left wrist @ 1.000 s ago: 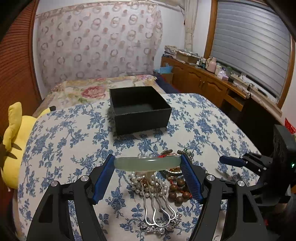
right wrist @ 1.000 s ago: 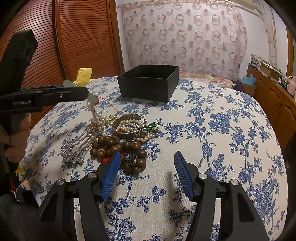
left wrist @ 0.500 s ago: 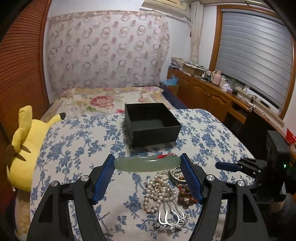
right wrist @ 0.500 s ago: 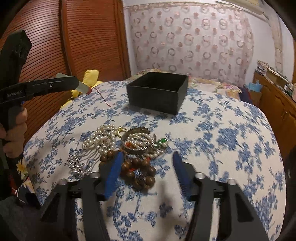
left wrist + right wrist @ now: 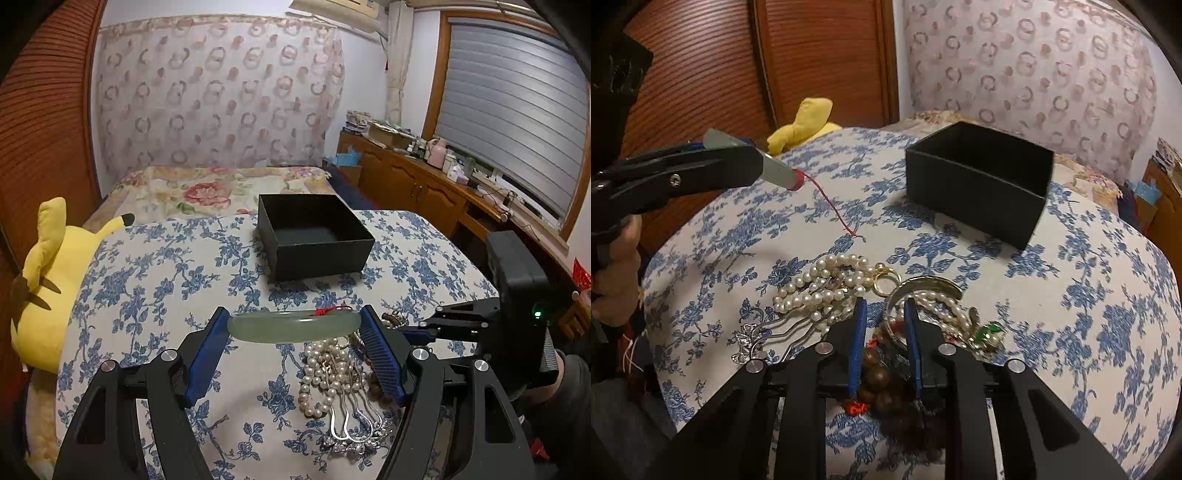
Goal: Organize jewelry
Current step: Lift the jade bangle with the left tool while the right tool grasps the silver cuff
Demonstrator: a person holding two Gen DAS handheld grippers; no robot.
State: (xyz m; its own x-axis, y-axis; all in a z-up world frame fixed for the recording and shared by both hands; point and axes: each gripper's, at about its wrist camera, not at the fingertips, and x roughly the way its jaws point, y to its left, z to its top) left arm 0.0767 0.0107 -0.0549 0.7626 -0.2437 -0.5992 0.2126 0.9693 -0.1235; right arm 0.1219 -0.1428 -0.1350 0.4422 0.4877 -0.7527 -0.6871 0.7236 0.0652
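Left gripper (image 5: 294, 334) clamps bangle (image 5: 293, 325) crosswise; box (image 5: 314, 236) lies straight ahead, beyond it. Right gripper (image 5: 885, 314) closing over beads (image 5: 877, 376), not yet pinching.

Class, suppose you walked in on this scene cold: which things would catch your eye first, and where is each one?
First, the pale green bangle, held off the table across the left gripper, a red thread trailing from it. Next, the tangle of pearls, wooden beads and silver hairpins heaped on the blue-flowered tablecloth, where the right gripper is closing over the beads. Behind stands an open black box.
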